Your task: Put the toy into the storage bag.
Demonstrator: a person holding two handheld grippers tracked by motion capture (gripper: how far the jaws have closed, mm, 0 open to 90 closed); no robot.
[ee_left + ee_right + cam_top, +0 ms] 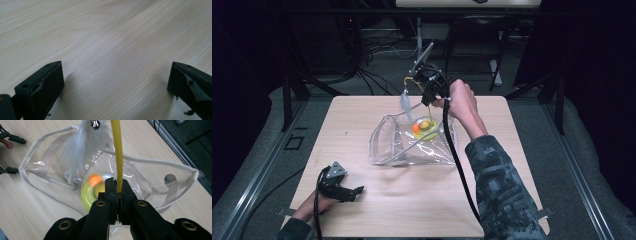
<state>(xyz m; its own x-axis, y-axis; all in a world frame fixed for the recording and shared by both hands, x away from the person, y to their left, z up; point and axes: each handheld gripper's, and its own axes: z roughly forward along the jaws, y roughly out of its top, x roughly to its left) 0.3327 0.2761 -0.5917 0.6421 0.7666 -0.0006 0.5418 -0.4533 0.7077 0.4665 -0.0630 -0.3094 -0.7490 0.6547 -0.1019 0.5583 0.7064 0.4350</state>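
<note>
Clear plastic bag (412,145) lies mid-table, mouth open, yellow ring toy (93,191) with orange ball inside. No readable writing anywhere. Right gripper (117,192) raised above bag's far side, jaws pressed together on yellow wand (117,152); white feather (75,157) and small bell dangle over bag. Left gripper (354,191) rests low at near-left corner of wooden table (412,210), jaws spread wide, pinching nothing. Bare tabletop around bag, near edge roomy.

Dark surroundings, table (377,200) brightly lit, close views soft.
</note>
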